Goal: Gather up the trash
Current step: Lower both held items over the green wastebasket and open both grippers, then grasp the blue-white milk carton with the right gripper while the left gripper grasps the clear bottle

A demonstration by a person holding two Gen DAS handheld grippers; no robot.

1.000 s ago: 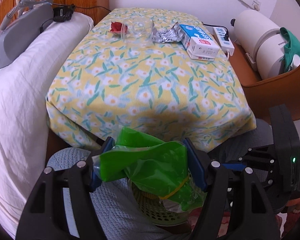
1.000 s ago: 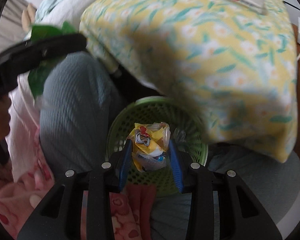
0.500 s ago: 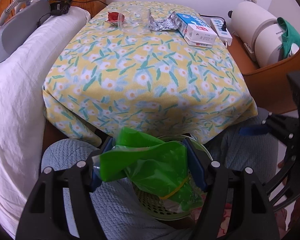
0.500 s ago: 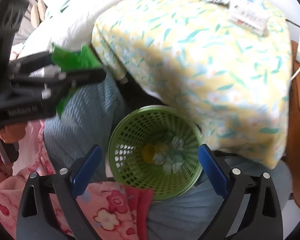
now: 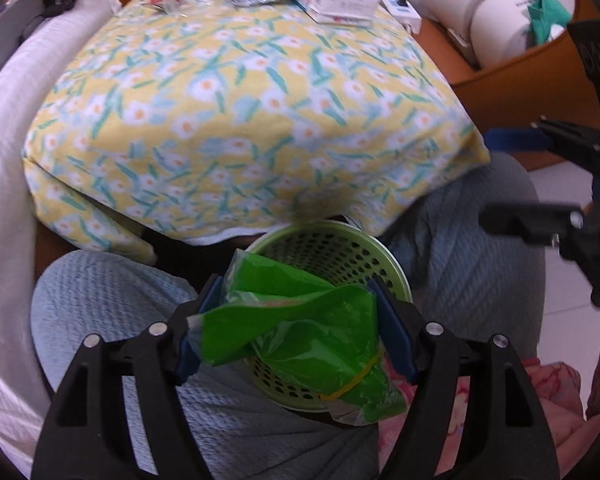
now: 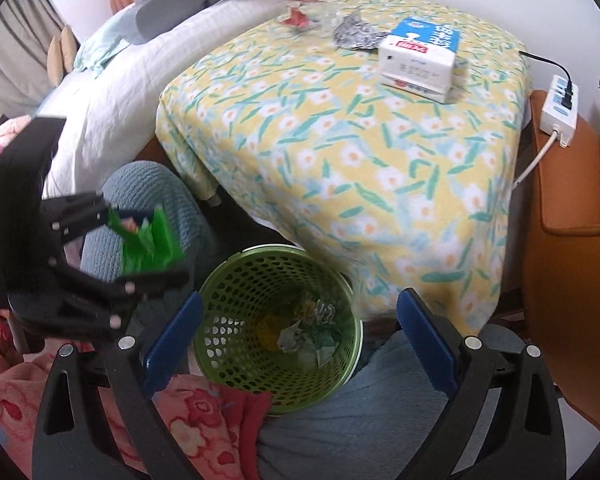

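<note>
Trash is split between two places: wrappers already lie in the green bin between the person's knees, while a foil scrap, a red wrapper and a carton sit at the far end of the flowered table. The left gripper pinches a green bag just above the bin's near rim. The right gripper hangs spread wide and empty over the bin. To drop the bag well, I judge the left should move forward until the bag's hanging tail clears the rim, then open fully. The right can meanwhile reach for the foil.
</note>
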